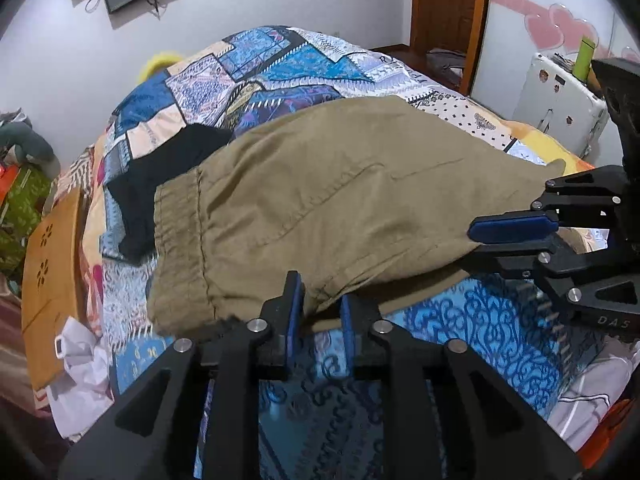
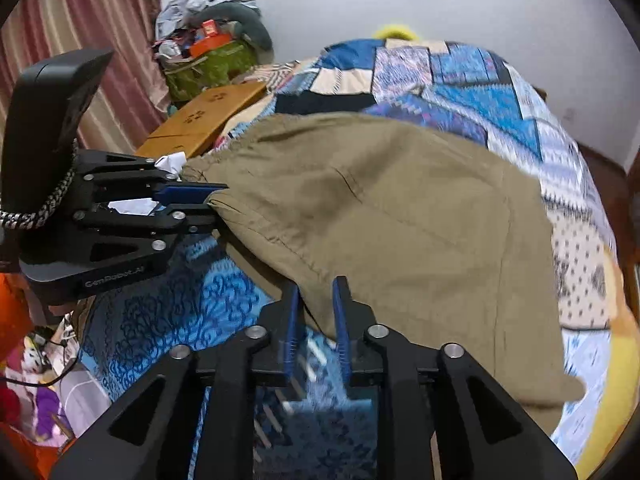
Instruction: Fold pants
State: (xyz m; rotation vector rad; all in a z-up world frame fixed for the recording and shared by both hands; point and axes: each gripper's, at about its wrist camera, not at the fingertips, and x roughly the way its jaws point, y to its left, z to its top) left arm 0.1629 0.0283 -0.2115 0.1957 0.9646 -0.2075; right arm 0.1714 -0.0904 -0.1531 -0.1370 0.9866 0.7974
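Khaki pants lie across the patterned bed quilt, with the elastic waistband at the left in the left wrist view. My left gripper pinches the near edge of the pants by the waistband end. It also shows in the right wrist view, gripping that edge. My right gripper pinches the near edge of the pants further along, and it shows in the left wrist view closed on the fabric. The held edge is lifted slightly off the quilt.
A black garment lies beside the waistband. A wooden board leans at the bed's left side, with white cloth below it. A white suitcase stands by the far wall. A cluttered pile sits near the curtain.
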